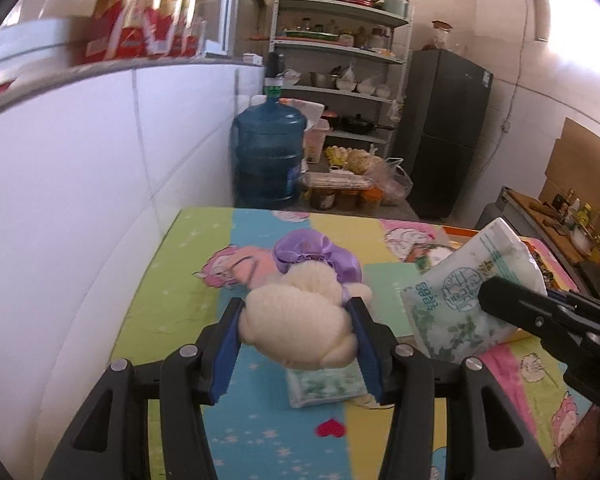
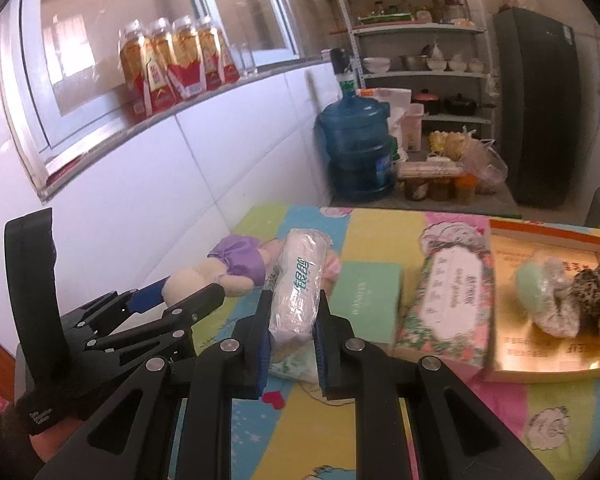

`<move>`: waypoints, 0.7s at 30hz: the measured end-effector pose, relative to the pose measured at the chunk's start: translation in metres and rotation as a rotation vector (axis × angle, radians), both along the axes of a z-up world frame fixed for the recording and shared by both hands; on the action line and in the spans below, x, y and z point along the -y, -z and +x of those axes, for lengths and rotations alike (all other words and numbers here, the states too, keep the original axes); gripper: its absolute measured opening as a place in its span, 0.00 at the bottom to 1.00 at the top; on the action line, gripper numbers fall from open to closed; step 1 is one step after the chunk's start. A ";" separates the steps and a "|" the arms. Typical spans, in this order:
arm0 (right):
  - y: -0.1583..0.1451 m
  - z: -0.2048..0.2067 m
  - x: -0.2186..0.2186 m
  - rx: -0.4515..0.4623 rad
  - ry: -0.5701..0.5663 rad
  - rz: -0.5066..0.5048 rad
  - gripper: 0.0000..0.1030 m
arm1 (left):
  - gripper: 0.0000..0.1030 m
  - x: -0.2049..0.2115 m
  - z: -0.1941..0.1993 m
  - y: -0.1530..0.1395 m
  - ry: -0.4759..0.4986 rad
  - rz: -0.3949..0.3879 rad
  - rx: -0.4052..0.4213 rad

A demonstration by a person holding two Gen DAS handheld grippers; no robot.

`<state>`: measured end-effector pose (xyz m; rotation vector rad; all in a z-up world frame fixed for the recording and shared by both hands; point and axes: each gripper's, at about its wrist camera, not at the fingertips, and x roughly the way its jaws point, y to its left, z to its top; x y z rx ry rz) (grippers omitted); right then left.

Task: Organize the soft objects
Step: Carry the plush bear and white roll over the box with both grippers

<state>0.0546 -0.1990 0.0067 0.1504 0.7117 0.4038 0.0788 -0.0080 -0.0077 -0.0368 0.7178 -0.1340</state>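
Mid-carry above the bench (image 2: 379, 236): left hand-held gripper (image 1: 296, 320) pinching the plush doll (image 1: 300, 320), right hand-held gripper (image 2: 294, 320) pinching the tissue pack (image 2: 300, 280); next, probably across to the orange tray (image 2: 547, 228).

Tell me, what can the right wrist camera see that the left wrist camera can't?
Only the right wrist view shows the orange tray with soft things inside and the flowery tissue box. Only the left wrist view shows a green tissue pack lying under the toy. Both show the left gripper squeezing the cream plush toy and the right gripper squeezing the white tissue packet.
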 end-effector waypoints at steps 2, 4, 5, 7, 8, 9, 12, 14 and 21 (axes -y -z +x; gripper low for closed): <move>-0.004 -0.002 0.012 0.006 0.018 0.000 0.18 | 0.50 0.013 0.000 -0.002 0.015 0.000 0.004; -0.007 -0.005 0.024 0.010 0.037 -0.003 0.18 | 0.50 0.024 0.000 -0.004 0.026 0.003 0.007; -0.008 -0.006 0.029 0.011 0.046 -0.005 0.18 | 0.50 0.032 0.000 -0.005 0.035 0.002 0.009; -0.009 -0.006 0.042 0.010 0.072 -0.016 0.18 | 0.50 0.045 0.002 -0.006 0.045 0.002 0.007; -0.010 -0.006 0.051 0.005 0.094 -0.028 0.18 | 0.50 0.054 0.003 -0.007 0.055 0.001 0.006; -0.010 -0.007 0.057 0.001 0.108 -0.036 0.18 | 0.50 0.062 0.003 -0.007 0.064 -0.001 0.006; -0.009 -0.009 0.080 -0.014 0.162 -0.068 0.18 | 0.50 0.080 0.001 -0.007 0.091 -0.002 0.007; -0.009 -0.010 0.096 -0.021 0.201 -0.100 0.18 | 0.50 0.100 0.003 -0.008 0.113 -0.001 0.006; -0.008 -0.009 0.152 -0.040 0.306 -0.144 0.18 | 0.50 0.158 0.007 -0.008 0.175 0.011 0.008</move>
